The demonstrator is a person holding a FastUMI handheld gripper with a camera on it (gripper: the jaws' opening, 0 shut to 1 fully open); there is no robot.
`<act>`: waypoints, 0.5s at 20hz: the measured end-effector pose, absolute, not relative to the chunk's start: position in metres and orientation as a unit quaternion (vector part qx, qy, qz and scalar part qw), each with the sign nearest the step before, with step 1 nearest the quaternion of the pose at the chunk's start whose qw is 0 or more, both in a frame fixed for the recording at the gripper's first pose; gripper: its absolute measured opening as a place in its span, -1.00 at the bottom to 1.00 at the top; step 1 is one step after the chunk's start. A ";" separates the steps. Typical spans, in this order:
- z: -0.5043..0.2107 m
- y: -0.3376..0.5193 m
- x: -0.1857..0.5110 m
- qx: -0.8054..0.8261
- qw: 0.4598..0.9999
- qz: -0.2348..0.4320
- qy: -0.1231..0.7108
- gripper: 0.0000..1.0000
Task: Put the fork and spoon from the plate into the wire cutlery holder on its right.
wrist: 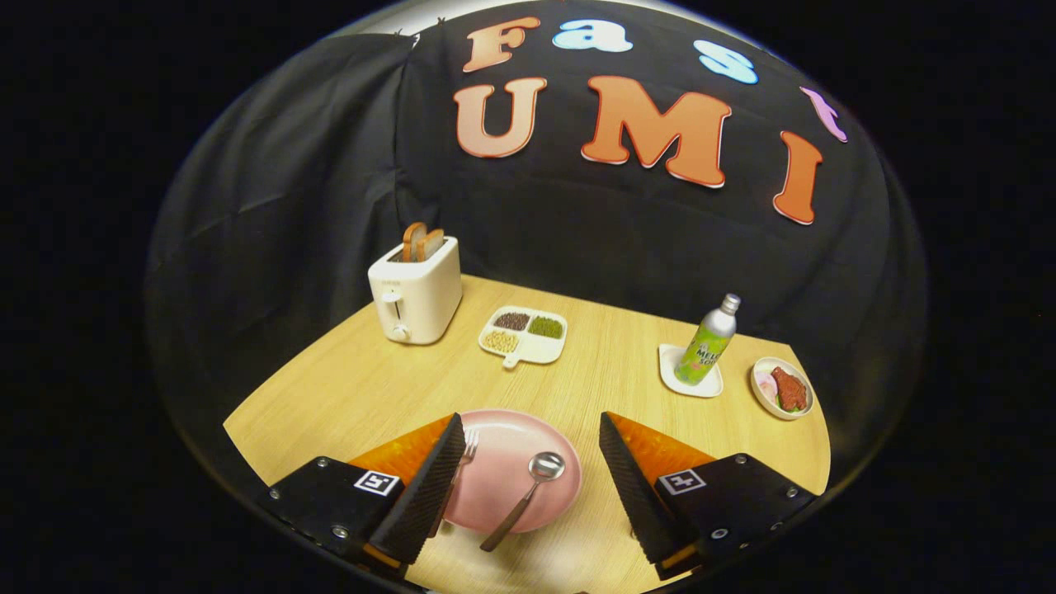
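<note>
A pink plate (503,487) lies on the wooden table between my two fingers. A metal spoon (528,491) rests on it, bowl pointing away, its handle running off the near rim. A metal fork (467,450) lies along the plate's left side, mostly hidden behind my left finger (425,487). My gripper (528,425) hovers above the plate, open wide, with nothing held. The right finger (631,483) stands just right of the plate.
Beyond the plate sit a white toaster (415,293) with bread slices, a white divided dish (524,334) of beans, a green bottle (707,340) on a white coaster (690,373), and a small bowl (782,388) of food at the far right.
</note>
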State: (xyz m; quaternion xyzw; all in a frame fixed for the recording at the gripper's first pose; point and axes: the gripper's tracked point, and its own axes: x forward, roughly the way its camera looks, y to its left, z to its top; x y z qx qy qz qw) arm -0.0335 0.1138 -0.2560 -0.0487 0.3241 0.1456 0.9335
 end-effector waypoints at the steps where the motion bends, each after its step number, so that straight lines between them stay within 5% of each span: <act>1: -0.266 0.113 -0.036 -0.052 0.928 0.143 0.340 0.96; 10: -0.362 0.119 -0.078 -0.070 0.860 0.138 0.487 0.68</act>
